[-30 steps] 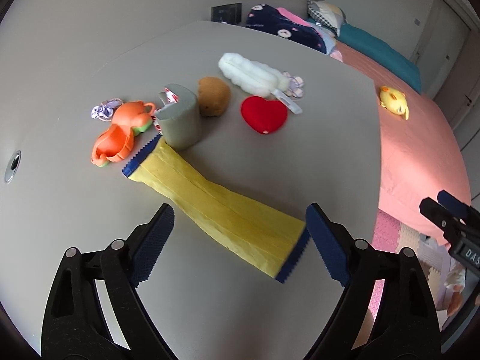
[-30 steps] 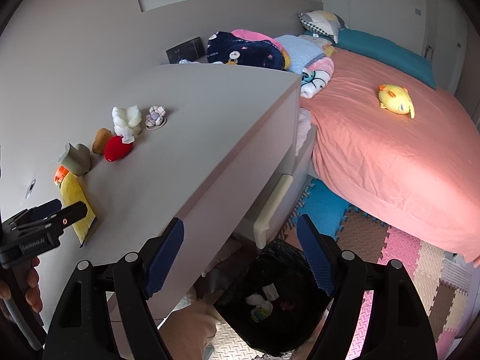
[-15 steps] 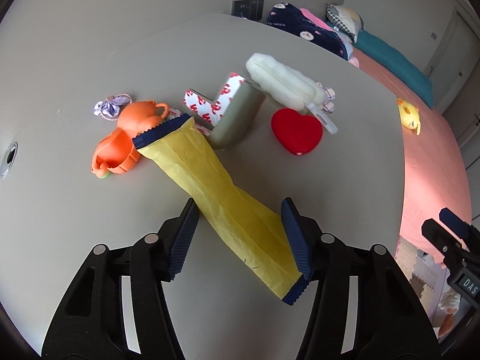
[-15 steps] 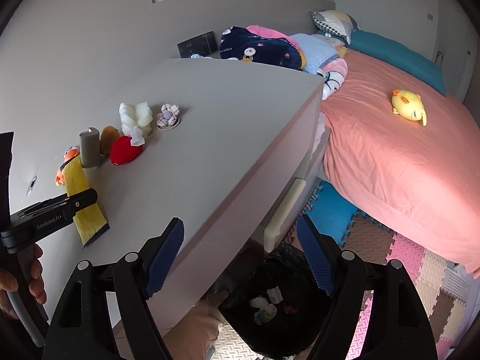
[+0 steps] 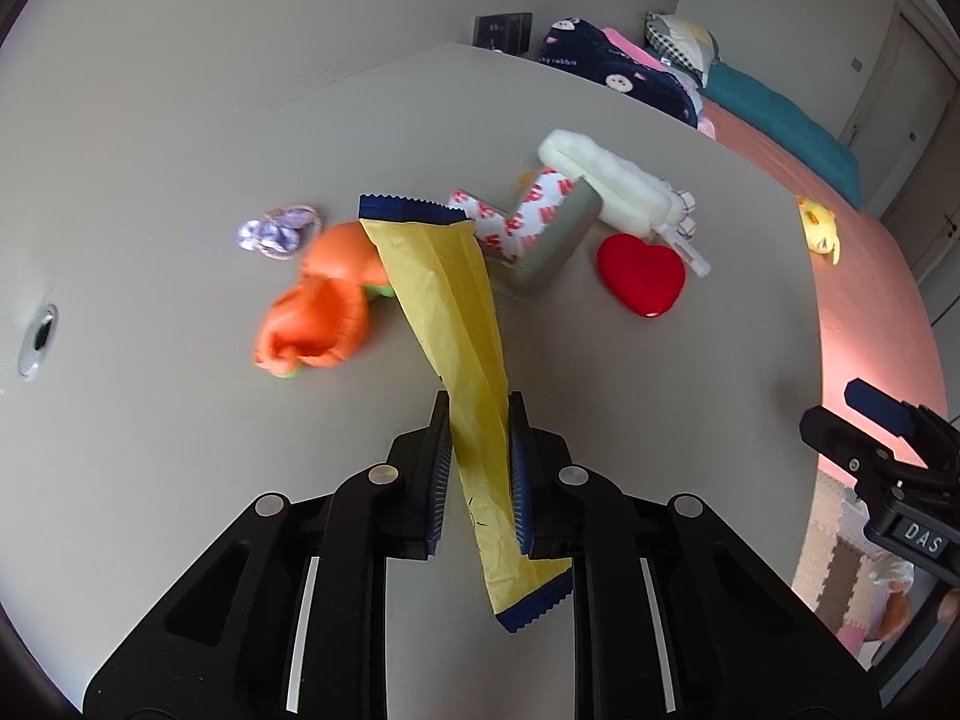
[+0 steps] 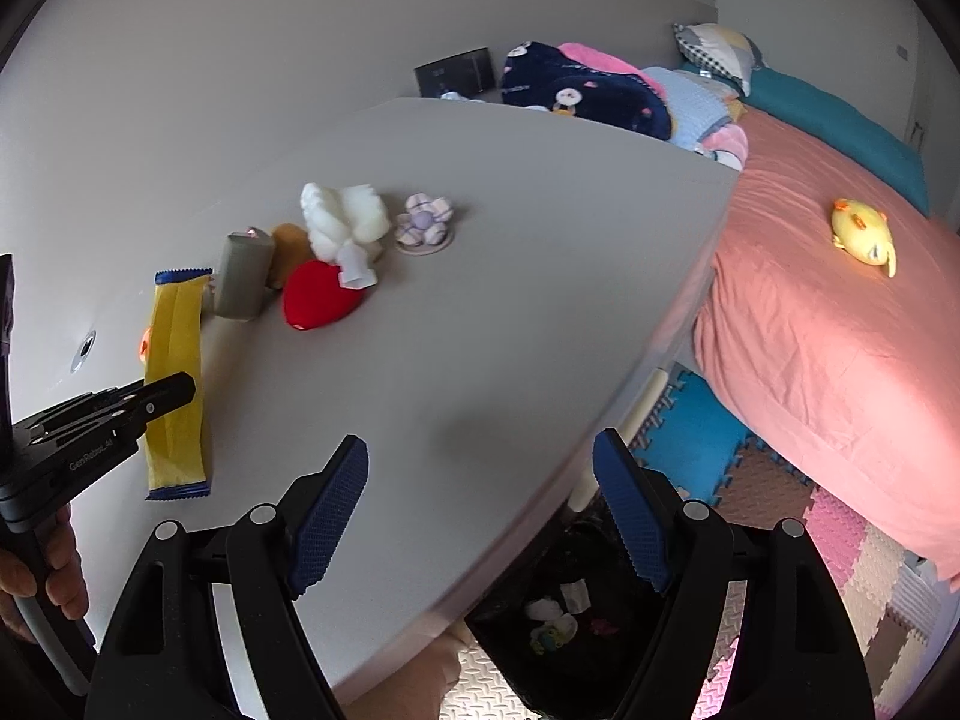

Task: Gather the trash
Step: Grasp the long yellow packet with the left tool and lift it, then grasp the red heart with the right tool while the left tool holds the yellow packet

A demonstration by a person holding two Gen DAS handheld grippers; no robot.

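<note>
Yellow wrapper (image 5: 456,360) clamped in left gripper (image 5: 478,474) jaws, long axis pointing away, seemingly lifted.

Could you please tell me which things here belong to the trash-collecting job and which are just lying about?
Job:
- yellow wrapper, clamped in the left gripper
- black trash bin on the floor
- right gripper, open

Lying about:
- red heart
- orange toy
- white plush
- yellow duck

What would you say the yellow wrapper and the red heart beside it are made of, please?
The yellow wrapper, pinched in the left gripper, looks like thin matte plastic or foil-lined film: it creases lengthwise and has serrated blue end seals. The red heart seems to be soft plush fabric, with a rounded, padded shape and no shine, though foam cannot be excluded.
</note>
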